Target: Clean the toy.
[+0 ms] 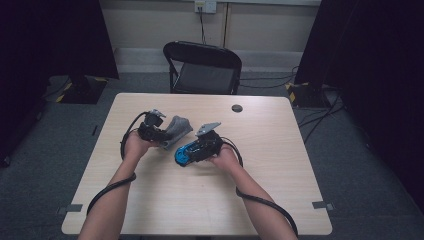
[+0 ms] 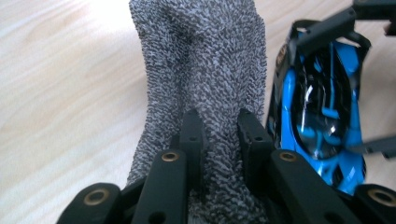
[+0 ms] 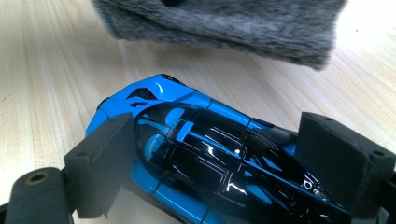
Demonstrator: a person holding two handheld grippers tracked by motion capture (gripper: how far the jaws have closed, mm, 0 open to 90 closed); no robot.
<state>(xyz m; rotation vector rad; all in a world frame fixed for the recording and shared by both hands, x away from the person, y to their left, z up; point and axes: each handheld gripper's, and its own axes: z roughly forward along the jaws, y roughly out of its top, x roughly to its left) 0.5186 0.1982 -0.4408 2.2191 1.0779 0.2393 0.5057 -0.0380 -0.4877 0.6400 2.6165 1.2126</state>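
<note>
Blue-and-black toy car (image 3: 205, 158) lay on the table (image 1: 210, 200), a little left of centre, nose toward the person's left, roof up and glossy. Clamped across its flanks by the right gripper (image 1: 197, 150), one black pad (image 3: 105, 163) on each side, both pressed against the body. Just beside it, on the far-left side, lay a grey fuzzy cloth (image 2: 201, 70), bunched and raised off the wood at one end. Pinched at that end by the left gripper (image 1: 161, 134), jaws nearly closed with a fold of pile squeezed between them. Cloth and car close together, whether touching could not be told. Both grippers held in the person's hands, forearms coming in from the near edge, black cables looping back along them. Farther off on the table, a small dark disc (image 1: 237, 108); beyond the far edge, a black folding chair (image 1: 202, 67) on grey carpet.
</note>
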